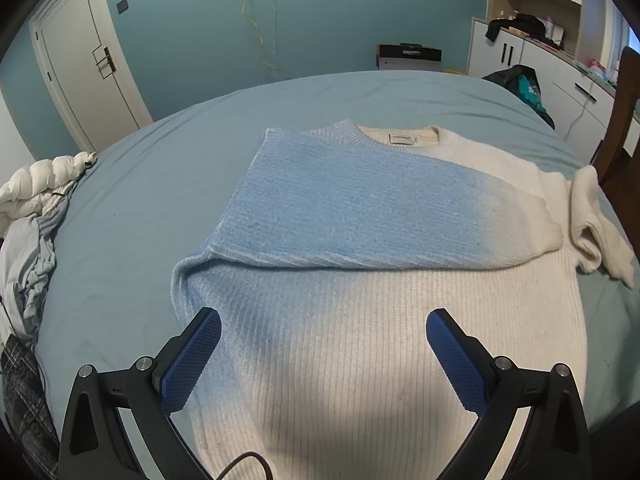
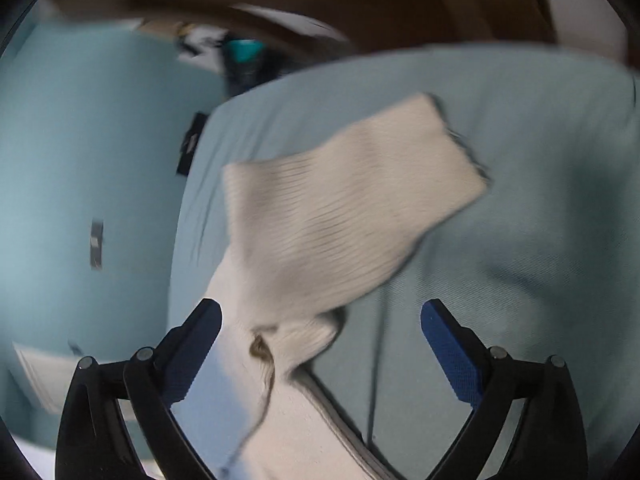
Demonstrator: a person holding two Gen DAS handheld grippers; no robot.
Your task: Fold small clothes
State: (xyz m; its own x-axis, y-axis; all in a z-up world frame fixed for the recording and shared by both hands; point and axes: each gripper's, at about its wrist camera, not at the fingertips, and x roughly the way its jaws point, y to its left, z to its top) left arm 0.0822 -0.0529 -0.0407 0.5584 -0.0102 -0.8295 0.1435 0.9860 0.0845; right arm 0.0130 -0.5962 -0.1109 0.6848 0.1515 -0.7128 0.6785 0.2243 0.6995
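A blue-to-white knit sweater (image 1: 360,320) lies flat on the bed, neck at the far side. Its blue left sleeve (image 1: 352,208) is folded across the chest. Its white right sleeve (image 1: 592,224) lies crumpled at the right edge. My left gripper (image 1: 323,332) is open and empty, above the sweater's lower body. In the right wrist view, which is blurred, my right gripper (image 2: 321,320) is open over the white sleeve (image 2: 344,208), which lies between the fingers without being pinched.
The light blue bed sheet (image 1: 140,208) covers the bed. A white quilt and grey clothes (image 1: 32,208) pile at the left edge. A door, white cabinets (image 1: 560,64) and a wooden chair (image 1: 624,120) stand around the bed.
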